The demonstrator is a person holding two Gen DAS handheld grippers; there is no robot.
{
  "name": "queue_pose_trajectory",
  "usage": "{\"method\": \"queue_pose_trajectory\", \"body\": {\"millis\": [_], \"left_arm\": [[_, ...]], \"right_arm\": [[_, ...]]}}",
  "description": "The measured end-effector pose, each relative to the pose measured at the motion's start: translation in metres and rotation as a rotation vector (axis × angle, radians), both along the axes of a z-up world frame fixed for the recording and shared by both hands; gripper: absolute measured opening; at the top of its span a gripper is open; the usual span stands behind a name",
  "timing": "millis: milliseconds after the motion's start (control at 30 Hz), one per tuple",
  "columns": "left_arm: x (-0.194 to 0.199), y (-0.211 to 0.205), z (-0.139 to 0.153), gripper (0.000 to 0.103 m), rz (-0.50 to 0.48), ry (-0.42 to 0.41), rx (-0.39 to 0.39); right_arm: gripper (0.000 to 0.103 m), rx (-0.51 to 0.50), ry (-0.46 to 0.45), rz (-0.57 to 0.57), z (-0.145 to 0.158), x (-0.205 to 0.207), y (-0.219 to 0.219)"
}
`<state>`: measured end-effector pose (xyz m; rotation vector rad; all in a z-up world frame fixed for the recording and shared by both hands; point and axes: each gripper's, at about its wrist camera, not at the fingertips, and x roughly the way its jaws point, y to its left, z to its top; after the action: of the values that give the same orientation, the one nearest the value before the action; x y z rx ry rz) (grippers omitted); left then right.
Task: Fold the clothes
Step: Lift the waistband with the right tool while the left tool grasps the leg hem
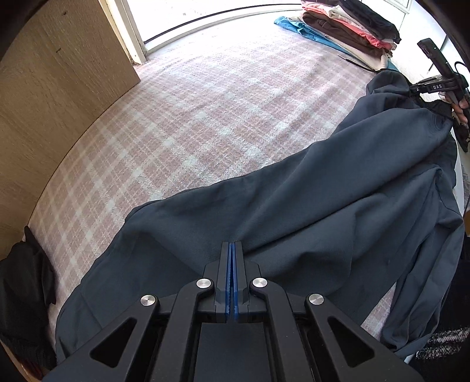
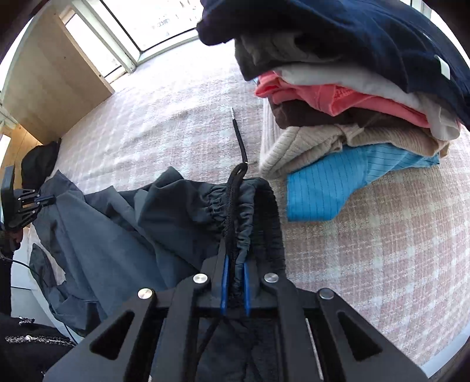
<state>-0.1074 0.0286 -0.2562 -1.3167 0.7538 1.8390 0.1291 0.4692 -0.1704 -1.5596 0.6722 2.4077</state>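
My left gripper (image 1: 232,246) has its jaws pressed fully together, blue pads meeting, pinching a fold of the dark grey trousers (image 1: 293,211) right at their near edge. My right gripper (image 2: 235,264) has its jaws nearly together, clamped on the gathered elastic waistband (image 2: 235,205) of the same trousers, with the black drawstring (image 2: 239,141) bunched between the pads and its free end trailing forward over the cover.

The trousers lie crumpled across a bed with a pink-and-white checked cover (image 1: 205,117), stretched between my two grips: waistband at my right, a leg at my left, the far part sagging in loose folds.

Just beyond the waistband, in the right wrist view, sits a stack of folded clothes (image 2: 352,102): blue at the bottom, then beige knit, brown, coral, white, grey and navy on top. The drawstring's tip ends just beside the stack.

At the far left edge of the bed lies a black garment (image 1: 26,279), crumpled against a pale wooden panel (image 1: 58,73). Behind that is a bright window (image 2: 152,20).
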Motion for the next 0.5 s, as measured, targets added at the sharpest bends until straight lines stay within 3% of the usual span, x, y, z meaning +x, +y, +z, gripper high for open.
{"method": "queue_pose_trajectory", "body": {"millis": [167,333,433,500], "left_arm": [[-0.008,-0.015,0.031,0.000,0.062,0.031,0.071],[-0.025,-0.036,0.056,0.000,0.121,0.096,0.110],[-0.044,-0.046,0.068,0.000,0.159,0.143,0.125],[-0.058,-0.049,0.074,0.000,0.179,0.180,0.128]], "right_arm": [[0.007,0.029,0.243,-0.103,0.079,0.016,-0.007],[0.007,0.116,0.402,-0.208,0.144,-0.004,0.006],[0.007,0.204,0.436,-0.232,0.166,-0.029,0.009],[0.007,0.324,0.402,-0.222,0.169,-0.058,0.009]]}}
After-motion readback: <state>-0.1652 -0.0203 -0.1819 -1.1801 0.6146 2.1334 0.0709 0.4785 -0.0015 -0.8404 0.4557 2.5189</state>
